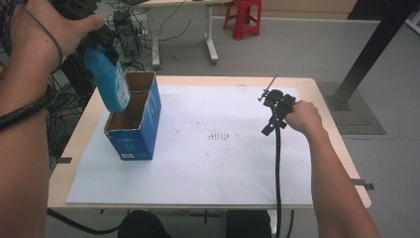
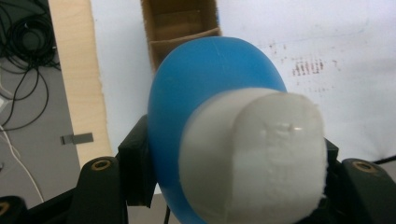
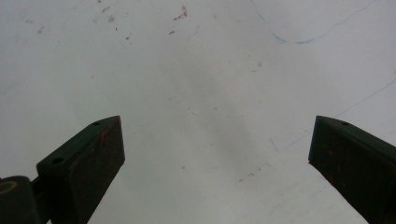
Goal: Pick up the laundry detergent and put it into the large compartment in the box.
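Two grippers are up: the left gripper [image 1: 106,42] has its fingers [image 2: 135,170] clenched on a blue bottle [image 1: 108,79] with a white cap [image 2: 254,154], hanging tilted just above the open cardboard box [image 1: 133,119], whose divided compartments lie right beneath the fingers. Farther across the bench [image 1: 317,91], the right gripper [image 1: 278,104] rests over white paper [image 1: 208,168], its fingers [image 3: 88,158] spread wide, released, nothing between them.

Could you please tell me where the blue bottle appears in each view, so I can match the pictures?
High view: blue bottle at upper left, tilted above the open cardboard box.
Left gripper view: centre, white cap toward the camera, clamped by the left hand-held gripper.
Right gripper view: not in it.
Shared landmark: the cardboard box.
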`<state>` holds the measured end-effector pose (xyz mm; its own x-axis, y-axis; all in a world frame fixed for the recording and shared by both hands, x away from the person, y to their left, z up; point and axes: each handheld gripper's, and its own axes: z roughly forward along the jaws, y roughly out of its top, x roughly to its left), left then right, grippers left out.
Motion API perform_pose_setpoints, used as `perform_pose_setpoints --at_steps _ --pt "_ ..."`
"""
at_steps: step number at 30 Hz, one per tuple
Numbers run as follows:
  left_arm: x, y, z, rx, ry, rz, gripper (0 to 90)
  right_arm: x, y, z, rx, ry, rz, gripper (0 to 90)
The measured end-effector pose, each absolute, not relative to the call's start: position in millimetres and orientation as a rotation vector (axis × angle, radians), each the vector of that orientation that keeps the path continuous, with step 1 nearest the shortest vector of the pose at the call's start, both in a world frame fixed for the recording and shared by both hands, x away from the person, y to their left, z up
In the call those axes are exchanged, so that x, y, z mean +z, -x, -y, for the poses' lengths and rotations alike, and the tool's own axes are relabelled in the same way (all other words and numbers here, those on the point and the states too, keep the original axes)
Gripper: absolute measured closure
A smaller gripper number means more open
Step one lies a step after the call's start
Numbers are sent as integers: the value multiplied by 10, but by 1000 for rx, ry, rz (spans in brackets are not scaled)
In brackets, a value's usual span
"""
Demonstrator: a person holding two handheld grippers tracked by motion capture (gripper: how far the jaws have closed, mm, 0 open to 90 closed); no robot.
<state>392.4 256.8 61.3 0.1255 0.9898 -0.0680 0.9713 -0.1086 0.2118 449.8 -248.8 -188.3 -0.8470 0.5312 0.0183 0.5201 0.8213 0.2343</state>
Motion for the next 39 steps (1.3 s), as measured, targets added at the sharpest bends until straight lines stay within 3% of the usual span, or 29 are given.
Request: perform_pose_setpoints --at_steps 39 --pt "-232 -4230 -2641 71 -2201 -1967 375 -1966 -4525 2495 347 -868 -2960 32"
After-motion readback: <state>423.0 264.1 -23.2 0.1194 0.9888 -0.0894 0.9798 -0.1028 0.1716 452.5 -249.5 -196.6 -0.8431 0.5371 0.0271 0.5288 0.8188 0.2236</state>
